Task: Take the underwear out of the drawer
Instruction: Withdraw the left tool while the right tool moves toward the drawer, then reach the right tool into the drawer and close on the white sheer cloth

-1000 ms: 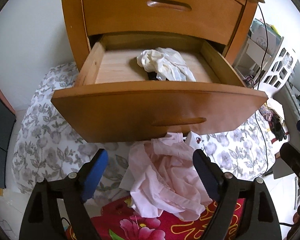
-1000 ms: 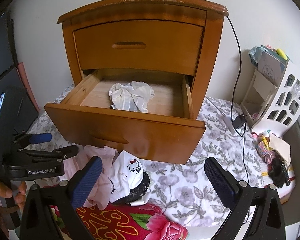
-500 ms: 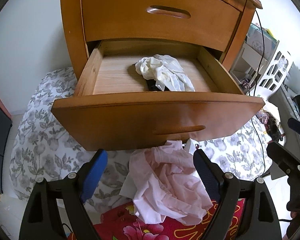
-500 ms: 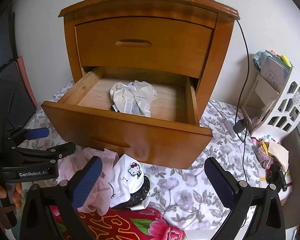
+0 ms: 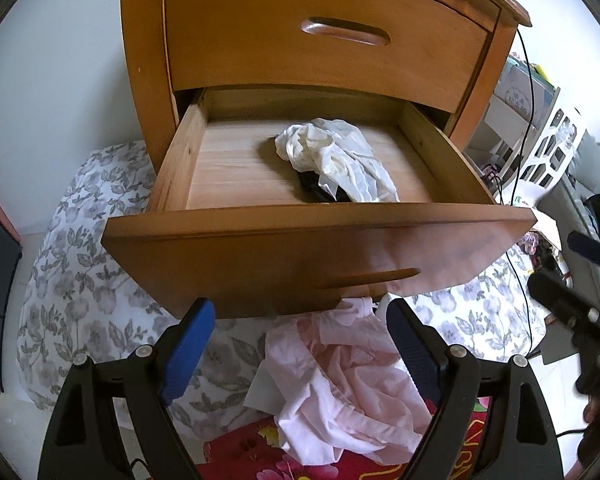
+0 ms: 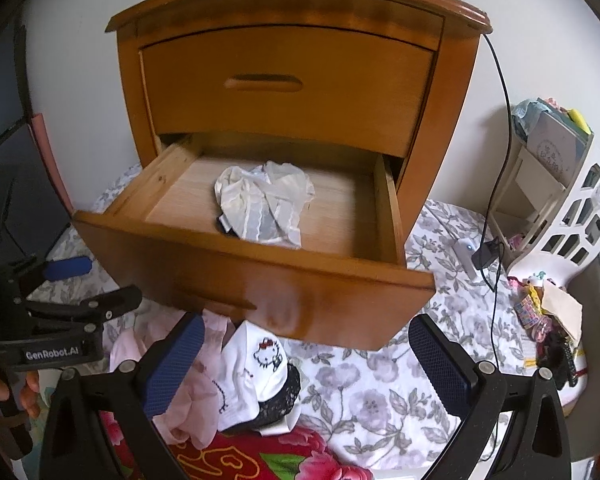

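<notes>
Ahead of both grippers and above their fingertips stood the nightstand, its lower drawer pulled well out and its upper one closed. On the drawer floor lay the underwear, a crumpled cream bundle with a dark piece just showing under its near edge, set a little right of centre and close behind the drawer front. The rest of the floor was bare wood. Its long axis ran from the back left toward the front right in the left view, though the bundle was too rumpled for a clear line.

The left gripper hung below the drawer front with its jaws wide apart and nothing between the pads; the pink cloth lay on the bedding beneath it. The right gripper was likewise spread wide and empty, low in front of the drawer, over a small white printed garment outside it.

Either gripper would have to rise over the front panel and then tip down into the drawer. Which was nearer could not be settled, though the bundle lay about midway between the right gripper's fingers.
</notes>
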`<state>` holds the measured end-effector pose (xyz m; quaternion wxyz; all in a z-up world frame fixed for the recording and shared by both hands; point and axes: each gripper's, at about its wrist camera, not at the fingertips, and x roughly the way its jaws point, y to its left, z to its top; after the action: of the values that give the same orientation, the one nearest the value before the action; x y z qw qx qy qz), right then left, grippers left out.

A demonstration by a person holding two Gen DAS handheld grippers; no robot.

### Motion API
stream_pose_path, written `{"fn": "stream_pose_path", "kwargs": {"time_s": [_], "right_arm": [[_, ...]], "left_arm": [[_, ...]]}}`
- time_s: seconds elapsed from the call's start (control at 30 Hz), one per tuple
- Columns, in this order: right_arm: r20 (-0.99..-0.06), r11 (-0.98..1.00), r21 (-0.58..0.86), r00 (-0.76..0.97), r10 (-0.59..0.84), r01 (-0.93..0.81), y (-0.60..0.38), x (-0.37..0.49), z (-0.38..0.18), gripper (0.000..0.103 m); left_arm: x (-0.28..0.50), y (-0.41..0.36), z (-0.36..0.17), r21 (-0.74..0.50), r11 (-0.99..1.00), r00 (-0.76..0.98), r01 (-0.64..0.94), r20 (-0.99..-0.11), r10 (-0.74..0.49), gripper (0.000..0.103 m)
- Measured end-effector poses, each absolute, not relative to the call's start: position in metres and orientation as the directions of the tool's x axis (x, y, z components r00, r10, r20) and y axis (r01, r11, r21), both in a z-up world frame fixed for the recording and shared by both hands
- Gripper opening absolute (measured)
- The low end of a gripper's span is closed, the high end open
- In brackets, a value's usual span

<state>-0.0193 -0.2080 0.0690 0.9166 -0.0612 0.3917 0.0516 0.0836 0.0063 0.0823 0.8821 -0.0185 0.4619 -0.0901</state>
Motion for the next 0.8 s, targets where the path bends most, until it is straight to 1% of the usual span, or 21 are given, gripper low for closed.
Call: {"fn": "stream_pose_path", "kwargs": {"time_s": [0.23, 0.4, 0.5, 0.7, 0.8], "right_arm": [[-0.722, 0.992, 0.001, 0.686, 0.087, -0.125, -0.226, 0.012, 0.087, 0.103], [-0.718, 0.989, 0.017, 0.686, 0.116, -0.149, -0.229, 0.04, 0.103, 0.103], [-0.726, 0.983, 0.025, 0.672, 0.145, -0.185, -0.222, 0.057, 0.11, 0.103], [-0.764, 0.967, 0.048, 0.614, 0.198, -0.252, -0.194, 0.097, 0.108, 0.103], [-0.792, 0.959, 0.051, 0.574, 0.208, -0.278, -0.178, 0.116, 0.1, 0.1]], "left_arm": [[0.086, 0.01, 0.083, -0.11, 0.983, 0.57, 0.145, -0.803, -0.173, 0.088], [0.088, 0.012, 0.084, -0.076, 0.988, 0.586, 0.132, -0.798, -0.139, 0.088], [0.088, 0.014, 0.082, -0.077, 0.988, 0.584, 0.132, -0.799, -0.141, 0.088], [0.089, 0.018, 0.08, -0.075, 0.987, 0.58, 0.142, -0.801, -0.144, 0.088], [0.091, 0.021, 0.078, -0.072, 0.988, 0.581, 0.136, -0.802, -0.139, 0.088]]}}
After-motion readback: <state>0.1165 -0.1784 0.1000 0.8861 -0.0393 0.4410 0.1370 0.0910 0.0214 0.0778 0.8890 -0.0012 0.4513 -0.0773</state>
